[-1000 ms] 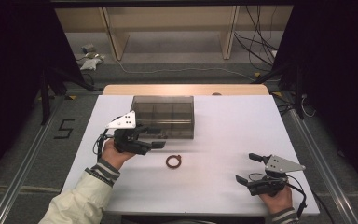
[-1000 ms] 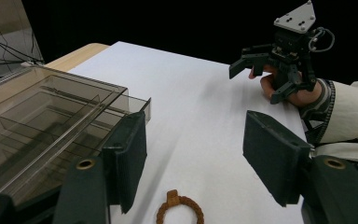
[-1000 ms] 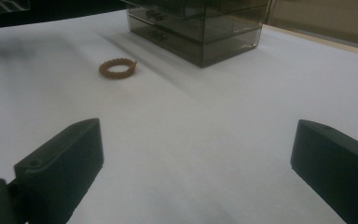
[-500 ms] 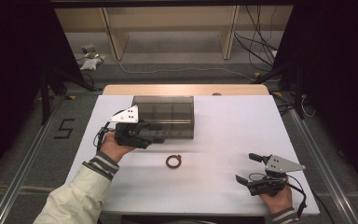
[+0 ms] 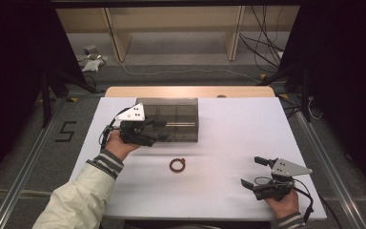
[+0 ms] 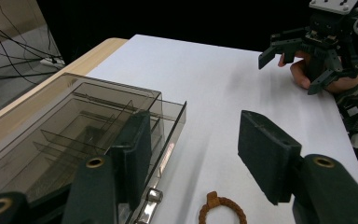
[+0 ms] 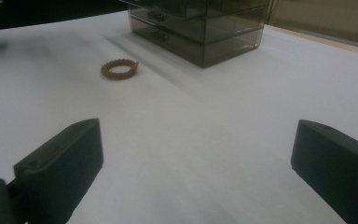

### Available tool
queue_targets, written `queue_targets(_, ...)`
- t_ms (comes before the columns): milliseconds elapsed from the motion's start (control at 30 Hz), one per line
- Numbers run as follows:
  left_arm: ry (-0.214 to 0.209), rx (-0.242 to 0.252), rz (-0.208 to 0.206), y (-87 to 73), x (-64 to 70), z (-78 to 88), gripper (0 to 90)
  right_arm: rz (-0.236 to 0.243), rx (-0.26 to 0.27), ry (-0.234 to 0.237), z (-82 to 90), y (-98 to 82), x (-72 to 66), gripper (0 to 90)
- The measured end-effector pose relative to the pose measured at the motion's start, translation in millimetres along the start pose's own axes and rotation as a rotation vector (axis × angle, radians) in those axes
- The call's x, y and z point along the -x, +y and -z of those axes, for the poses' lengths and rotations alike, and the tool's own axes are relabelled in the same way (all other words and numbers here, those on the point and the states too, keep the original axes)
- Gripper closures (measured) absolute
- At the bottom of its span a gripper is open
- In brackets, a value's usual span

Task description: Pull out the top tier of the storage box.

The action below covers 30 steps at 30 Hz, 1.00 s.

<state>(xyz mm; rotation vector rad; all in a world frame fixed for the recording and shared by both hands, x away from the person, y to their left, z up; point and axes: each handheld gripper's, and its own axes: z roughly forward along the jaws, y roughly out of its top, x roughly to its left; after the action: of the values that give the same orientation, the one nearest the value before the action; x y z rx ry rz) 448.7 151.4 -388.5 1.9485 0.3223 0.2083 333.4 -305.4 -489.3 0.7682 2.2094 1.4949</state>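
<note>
Lying between both wide-jawed grippers, brown braided ring (image 5: 177, 165) on white table (image 5: 228, 143), smoked drawer box (image 5: 171, 117) at left gripper (image 5: 159, 130), right gripper (image 5: 253, 171) apart

right gripper (image 7: 198, 163): two black jaws set wide apart, nothing between them | table (image 7: 205, 140): white surface | braided ring (image 7: 119, 69): brown, lying flat ahead to the left | drawer box (image 7: 200, 28): smoked clear plastic, stacked drawers with metal handles, beyond the ring
</note>
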Motion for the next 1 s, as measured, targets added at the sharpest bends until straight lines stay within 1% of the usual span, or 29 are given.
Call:
queue_targets(100,0.003,-0.012,0.0,1.3,-2.4,-2.3,45.0,0.0,-0.001,-0.001,-0.1,0.0,0.0,3.3)
queue_targets(267,0.011,-0.047,-0.008,4.3,-5.1,-5.4,44.9,-0.001,-0.002,0.0,-0.2,0.0,0.1,3.3)
queue_targets(400,0.004,-0.083,0.001,8.7,-7.6,-10.9,44.4,-0.004,-0.002,0.003,-0.4,0.0,0.3,3.3)
queue_targets(500,0.0,-0.106,-0.01,12.9,-7.9,-14.8,44.3,-0.006,-0.002,0.003,-0.3,0.0,0.4,3.3)
queue_targets(533,0.001,-0.114,-0.023,14.0,-8.2,-15.8,44.2,-0.006,-0.002,0.003,-0.2,0.0,0.5,3.3)
queue_targets(633,0.003,-0.137,-0.044,16.0,-7.6,-19.2,44.3,-0.007,-0.002,0.003,-0.3,0.0,0.6,3.3)
queue_targets(700,0.005,-0.165,-0.071,16.9,-7.0,-21.8,44.7,-0.006,-0.002,0.004,-0.3,0.0,0.6,3.3)
queue_targets(767,0.006,-0.192,-0.112,17.8,-5.9,-24.4,45.6,-0.006,-0.003,0.005,-0.1,0.0,0.7,3.3)
queue_targets(833,-0.004,-0.204,-0.125,19.4,-5.9,-25.9,45.6,-0.006,-0.002,0.005,-0.2,0.0,0.6,3.3)
queue_targets(900,-0.016,-0.204,-0.13,21.2,-5.7,-27.1,45.6,-0.005,-0.002,0.005,-0.1,0.0,0.7,3.3)
queue_targets(1000,-0.016,-0.219,-0.141,23.0,-5.0,-29.7,45.6,-0.005,-0.002,0.005,-0.1,0.0,0.7,3.3)
